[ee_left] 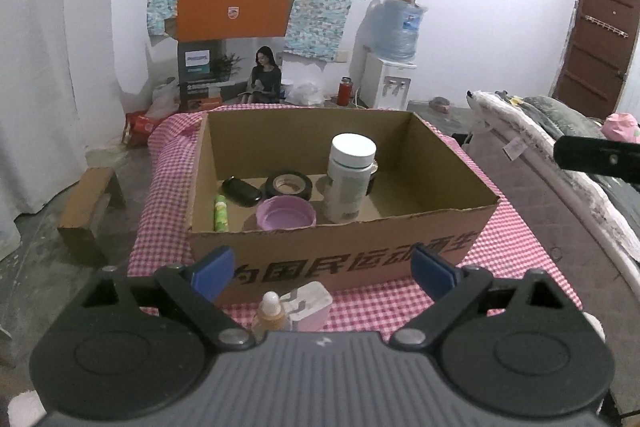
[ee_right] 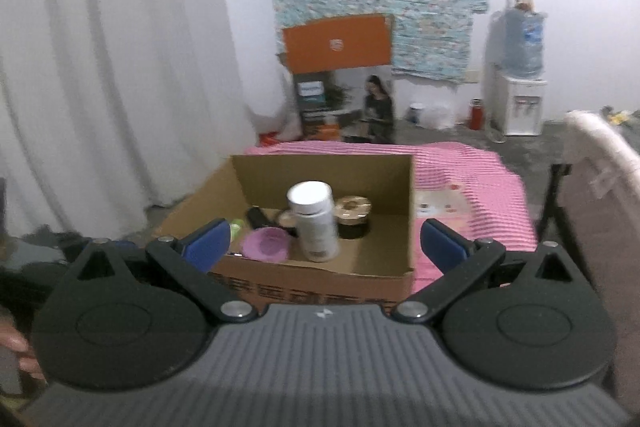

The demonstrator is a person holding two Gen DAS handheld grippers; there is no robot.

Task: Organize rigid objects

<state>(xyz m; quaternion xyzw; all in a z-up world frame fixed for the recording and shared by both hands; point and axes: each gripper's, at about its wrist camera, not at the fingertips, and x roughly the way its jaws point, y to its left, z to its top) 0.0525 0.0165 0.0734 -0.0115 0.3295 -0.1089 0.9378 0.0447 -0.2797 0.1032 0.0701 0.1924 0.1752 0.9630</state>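
Standing on the checked cloth, the box is open at the top and holds several items. A white-capped bottle stands upright near the middle of the box floor. A tape roll lies flat left of the bottle, and a black fob lies left of the roll. A purple lid rests nearer the front wall, with its open side up. A green tube lies against the left wall. In the right wrist view a round gold-topped jar sits just behind the bottle.

The left gripper hangs in front of the box's front wall with its jaws wide apart and nothing between them. Below it, on the cloth outside the box, a dropper bottle stands upright, touching or just beside a pink charger.

The right gripper hangs over the near edge of the box, jaws wide apart and empty. This view is blurred. A flat card lies on the cloth to the right of the box.
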